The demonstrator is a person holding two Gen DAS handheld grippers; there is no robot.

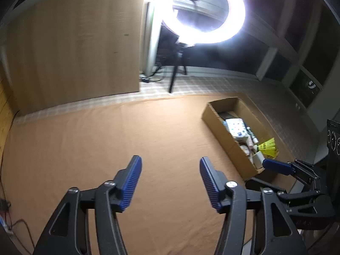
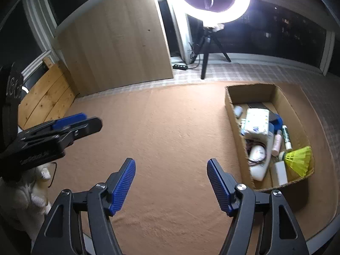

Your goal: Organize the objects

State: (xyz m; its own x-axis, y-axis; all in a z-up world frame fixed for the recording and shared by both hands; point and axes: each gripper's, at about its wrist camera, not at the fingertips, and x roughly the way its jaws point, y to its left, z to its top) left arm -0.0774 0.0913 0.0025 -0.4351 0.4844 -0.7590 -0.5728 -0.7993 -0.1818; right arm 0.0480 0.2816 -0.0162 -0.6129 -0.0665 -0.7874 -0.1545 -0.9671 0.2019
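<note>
Both the left gripper (image 1: 170,167) and right gripper (image 2: 171,170) were spread, empty; the light, fragile shuttlecock (image 2: 298,160) was judged best pinched at its cork base

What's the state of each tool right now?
Left tool: open, holding nothing.
Right tool: open, holding nothing.
</note>
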